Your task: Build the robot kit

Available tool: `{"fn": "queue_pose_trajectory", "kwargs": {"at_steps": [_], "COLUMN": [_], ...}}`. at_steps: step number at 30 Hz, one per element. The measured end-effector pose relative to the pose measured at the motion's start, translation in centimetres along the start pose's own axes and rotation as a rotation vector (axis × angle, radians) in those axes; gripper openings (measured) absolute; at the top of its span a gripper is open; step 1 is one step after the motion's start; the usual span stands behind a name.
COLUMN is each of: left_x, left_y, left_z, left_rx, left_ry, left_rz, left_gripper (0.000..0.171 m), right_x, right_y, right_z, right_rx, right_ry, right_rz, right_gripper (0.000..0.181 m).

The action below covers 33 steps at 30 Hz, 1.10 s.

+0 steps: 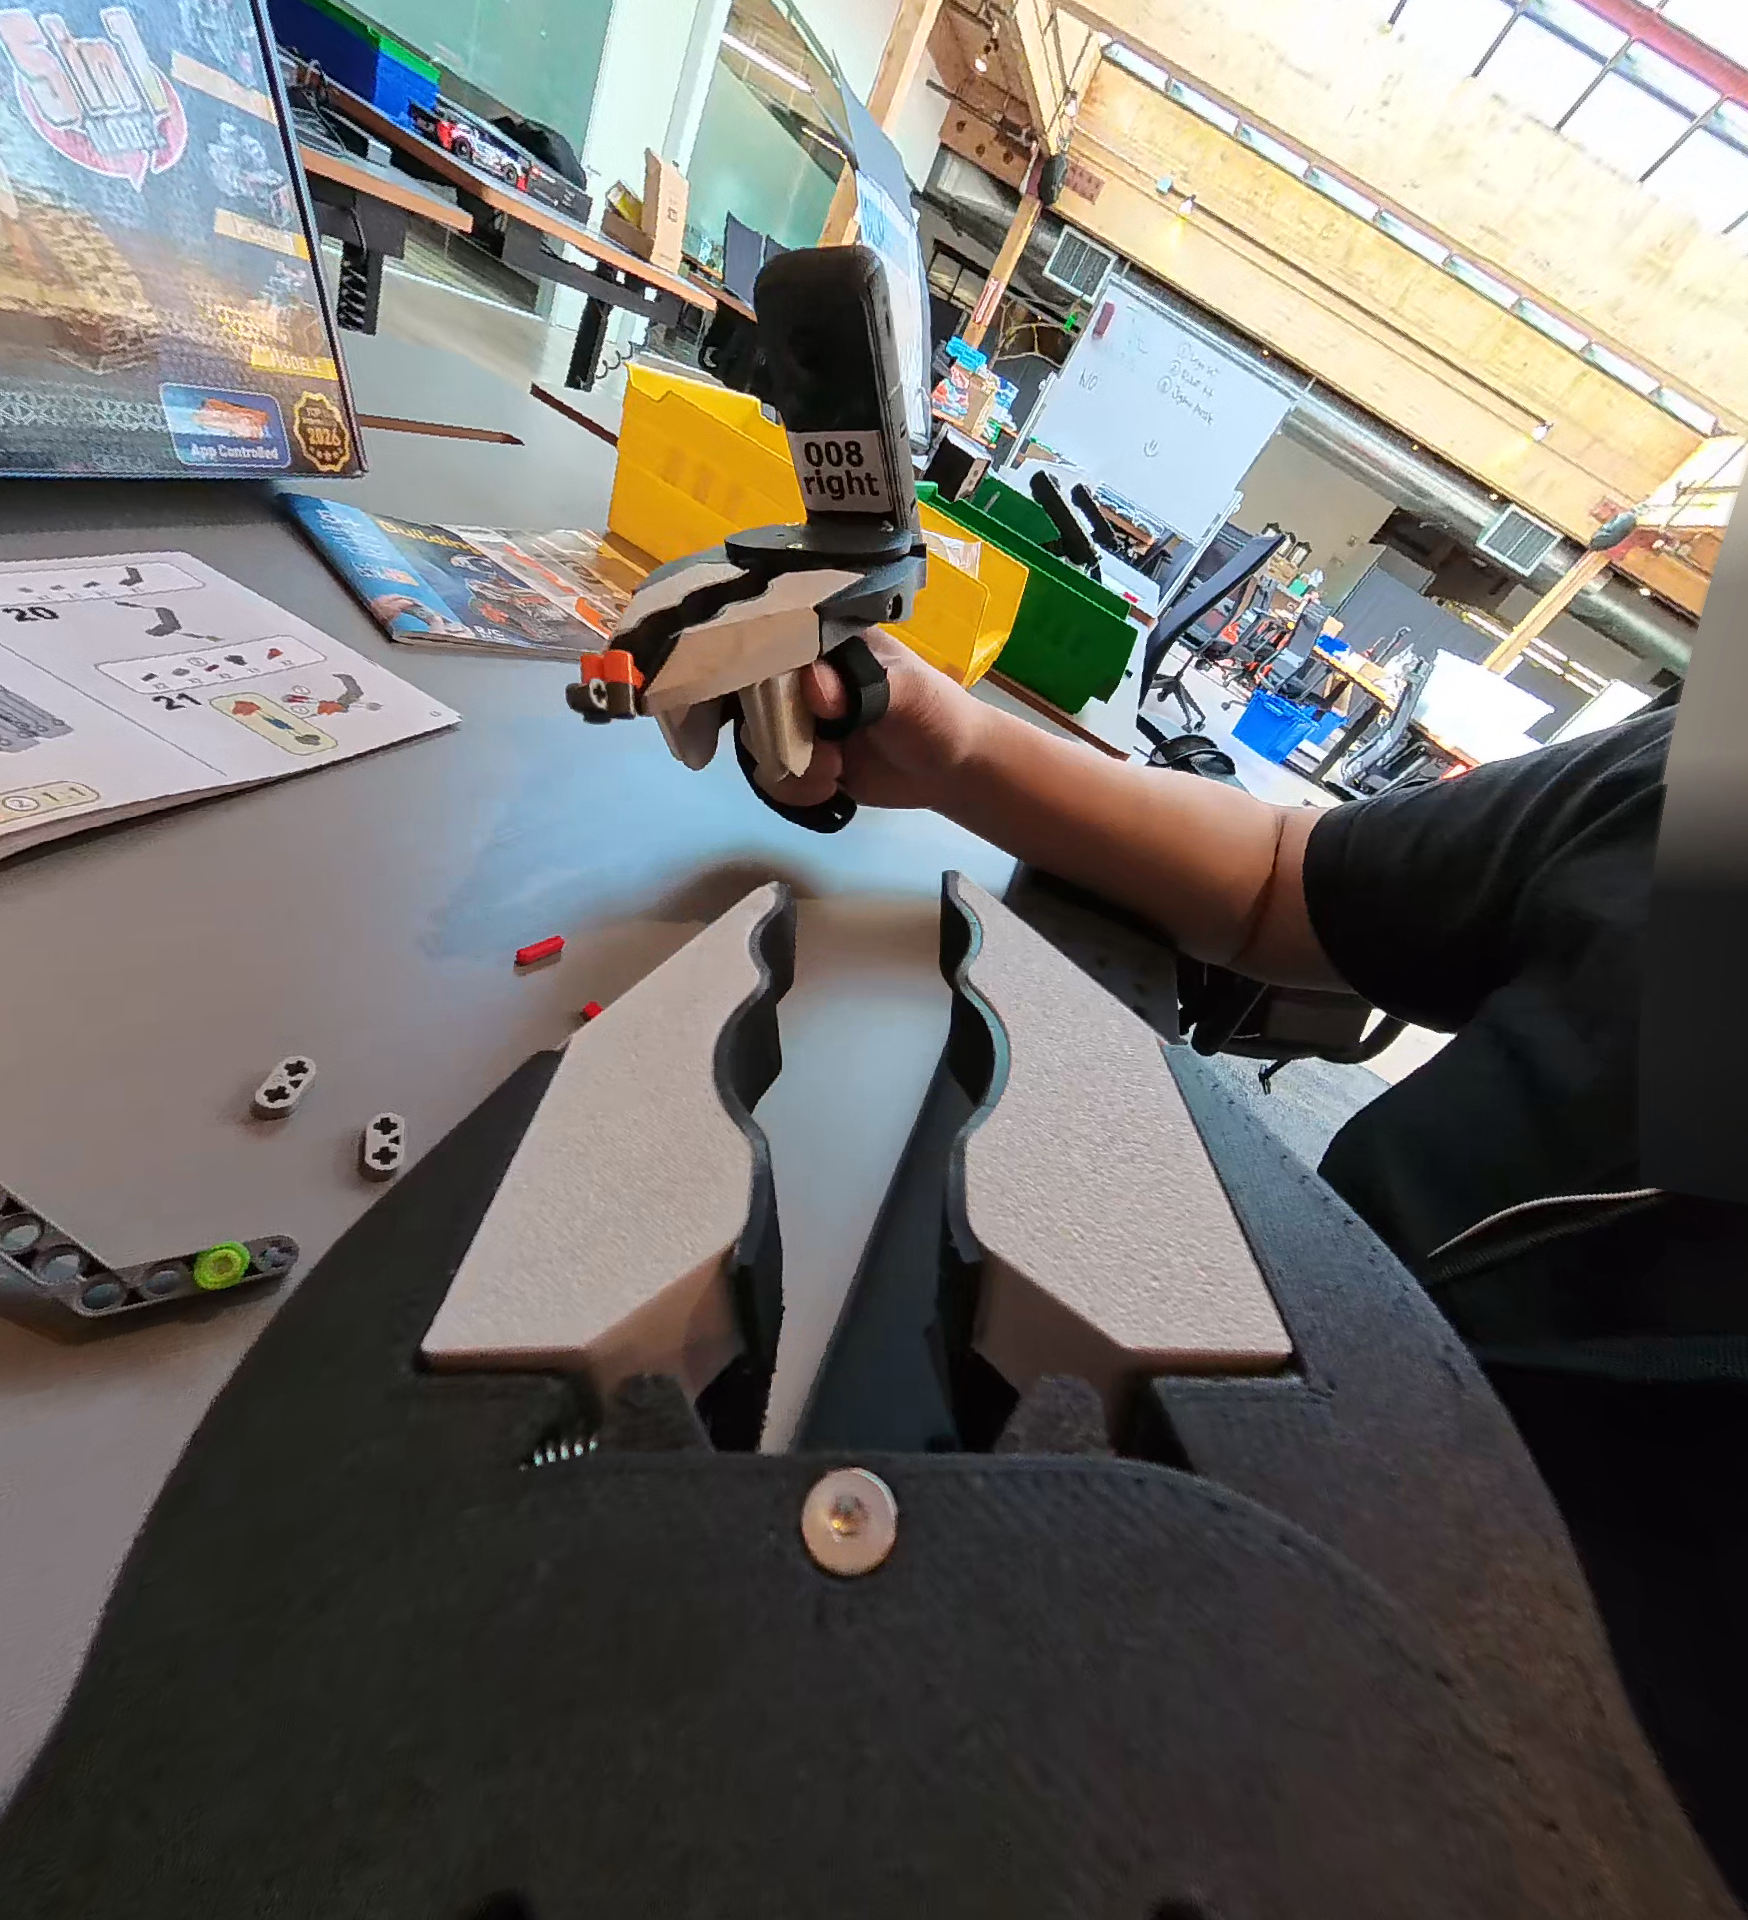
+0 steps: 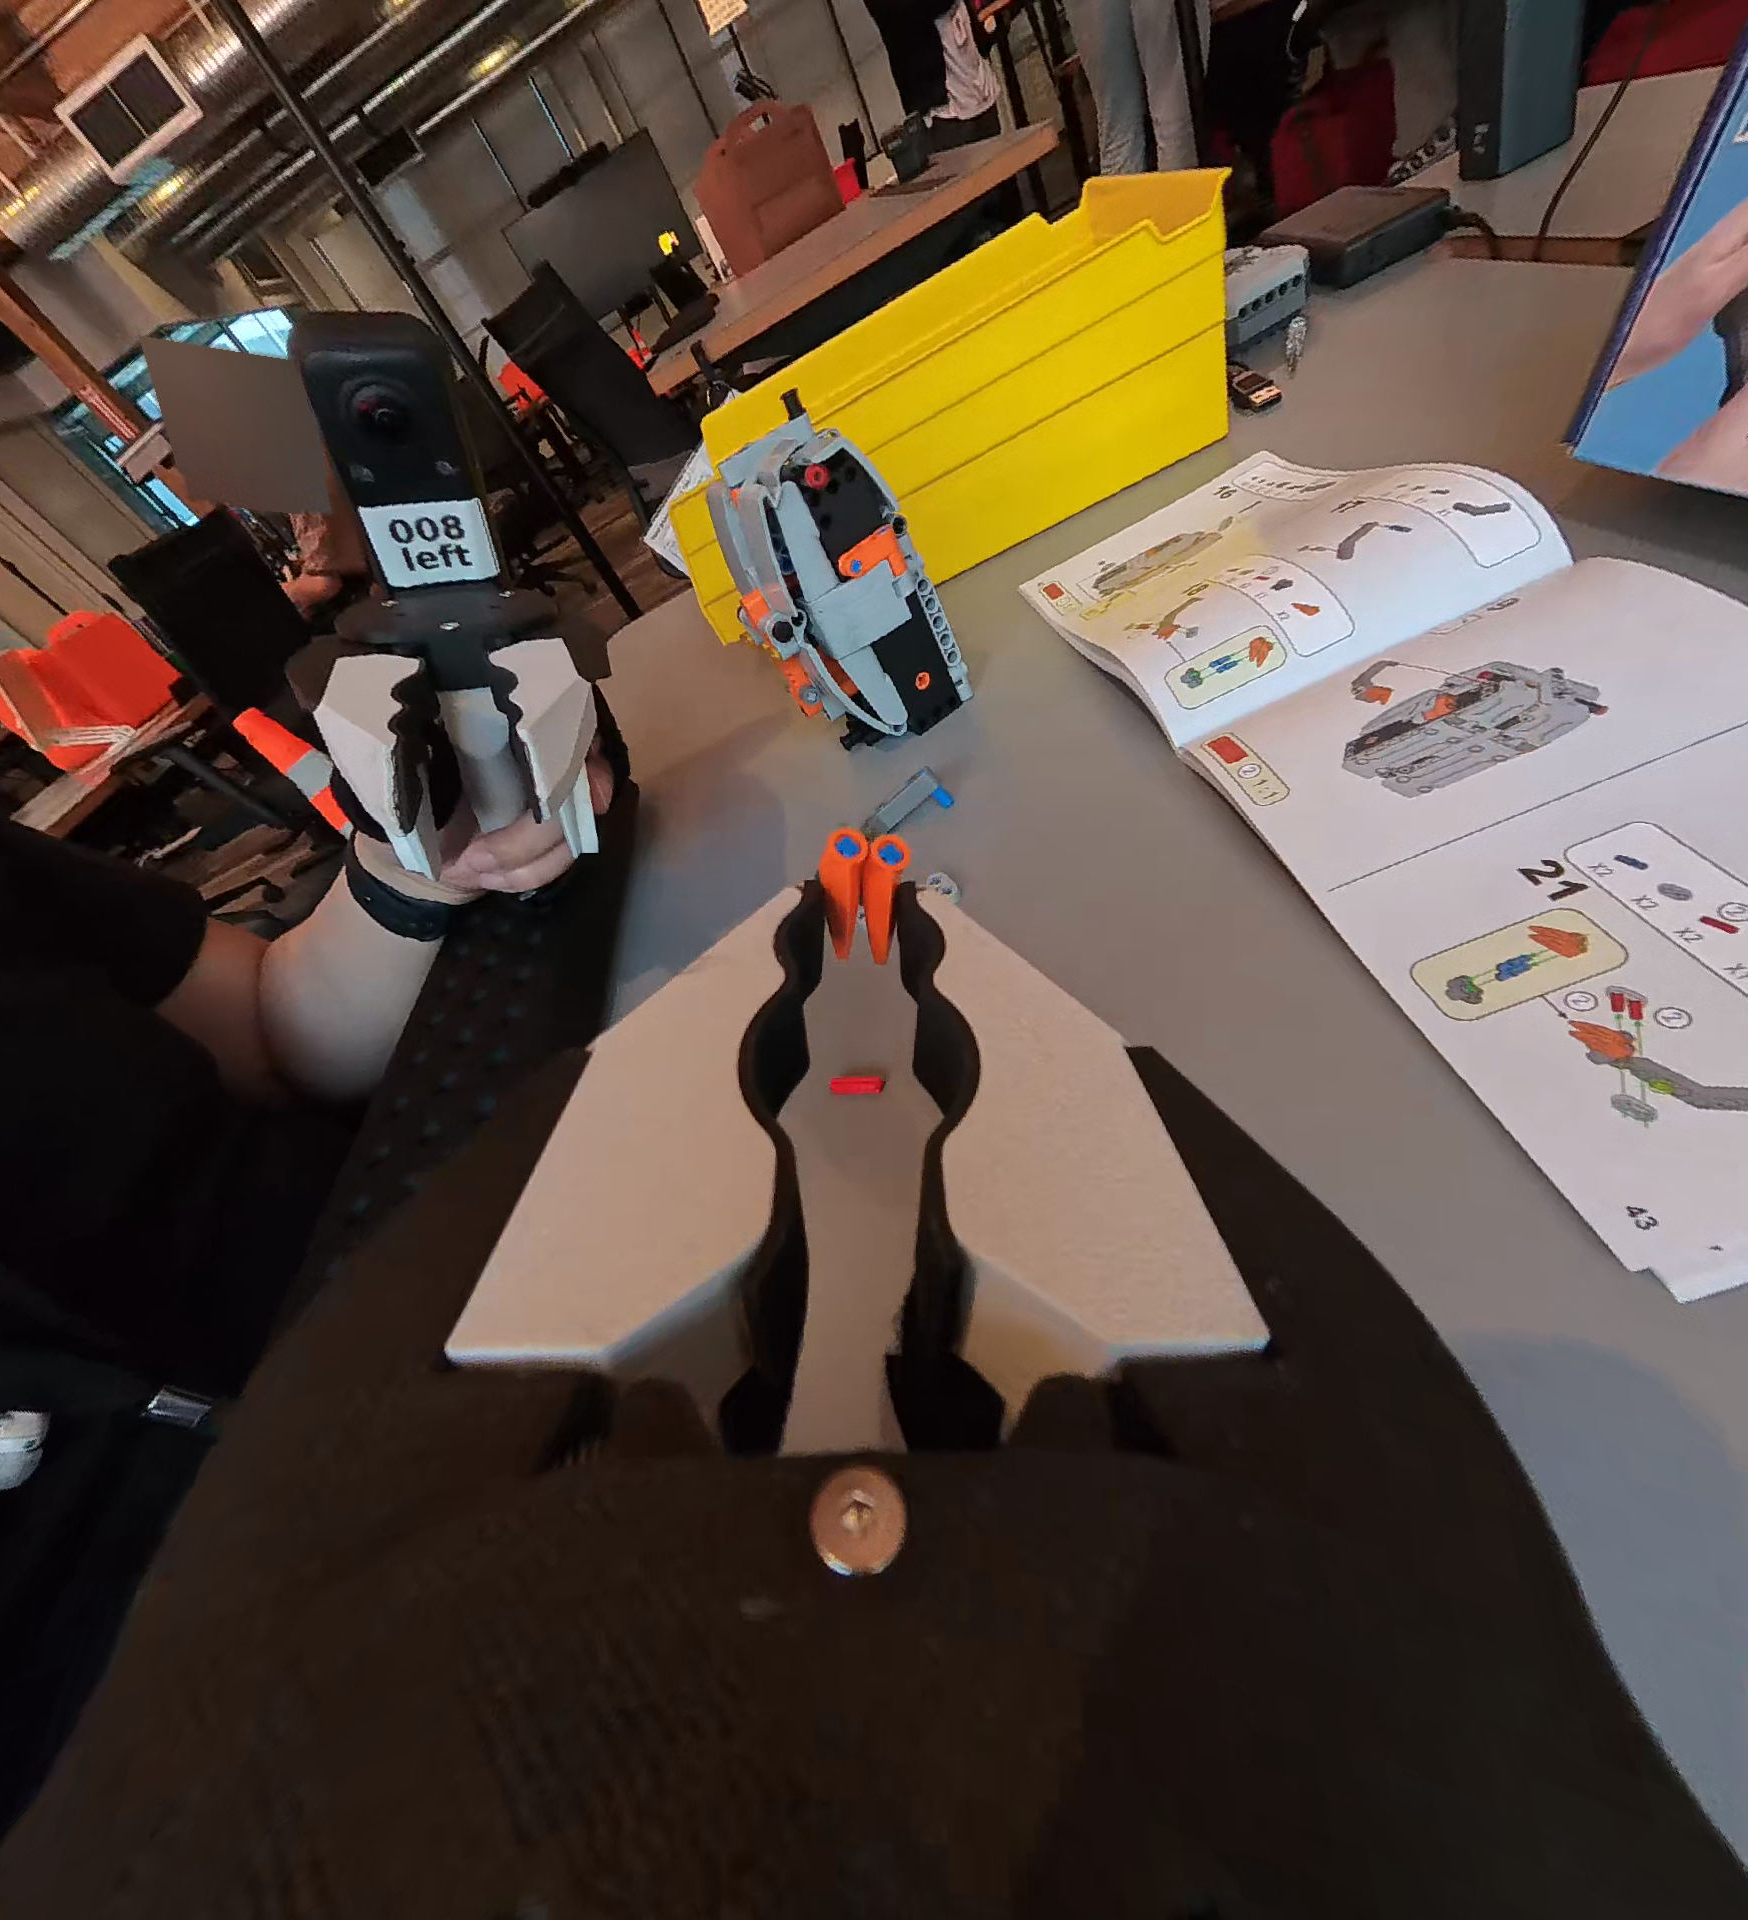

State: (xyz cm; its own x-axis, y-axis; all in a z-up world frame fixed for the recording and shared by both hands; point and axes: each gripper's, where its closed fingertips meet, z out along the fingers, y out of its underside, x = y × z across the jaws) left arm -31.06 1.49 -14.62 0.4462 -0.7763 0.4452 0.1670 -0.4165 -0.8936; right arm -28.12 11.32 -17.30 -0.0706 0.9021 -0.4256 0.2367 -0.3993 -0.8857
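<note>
My right gripper (image 2: 862, 912) is shut on a pair of orange tapered pieces (image 2: 865, 894) with blue pins in their ends, held a little above the grey table (image 2: 1109, 997). In the left wrist view the right gripper (image 1: 608, 698) hangs above the table with the orange piece (image 1: 615, 667) at its tips. My left gripper (image 1: 866, 906) is open and empty, near the table's edge; it also shows in the right wrist view (image 2: 454, 758), raised at the left. A red pin (image 2: 856, 1085) lies on the table below my right fingers.
A bent grey beam (image 1: 111, 1262) with a blue pin and a green bush, two small grey connectors (image 1: 285, 1086) and a red pin (image 1: 539, 950) lie loose. An open instruction booklet (image 2: 1472, 831), a partly built model (image 2: 834, 603), a yellow bin (image 2: 1005, 384) and a green bin (image 1: 1057, 613) stand farther off. There is about 11 cm between the tips of the two grippers.
</note>
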Motion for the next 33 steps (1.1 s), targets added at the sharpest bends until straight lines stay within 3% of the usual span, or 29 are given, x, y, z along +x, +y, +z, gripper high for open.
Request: {"fn": "queue_pose_trajectory", "kwargs": {"at_steps": [8, 19, 29, 33], "left_x": [0.1, 0.0, 0.2, 0.2], "left_y": [-0.1, -0.1, -0.2, -0.2], "left_z": [0.0, 0.0, 0.1, 0.1], "left_rx": [0.006, 0.006, 0.007, 0.006], "left_ry": [0.002, -0.004, -0.002, 0.0], "left_rz": [0.0, 0.002, 0.009, 0.011], "left_gripper": [0.025, 0.025, 0.025, 0.025], "right_x": [0.6, 1.2, -4.3, -5.4], "right_y": [1.0, 1.5, -0.8, -0.4], "right_z": [0.7, 1.0, 1.0, 1.2], "right_rx": [-0.049, -0.064, 0.067, 0.044], "right_ry": [0.091, 0.13, -0.091, -0.097], "right_rz": [-0.08, -0.05, -0.261, -0.378], "right_gripper": [0.013, 0.013, 0.014, 0.014]}}
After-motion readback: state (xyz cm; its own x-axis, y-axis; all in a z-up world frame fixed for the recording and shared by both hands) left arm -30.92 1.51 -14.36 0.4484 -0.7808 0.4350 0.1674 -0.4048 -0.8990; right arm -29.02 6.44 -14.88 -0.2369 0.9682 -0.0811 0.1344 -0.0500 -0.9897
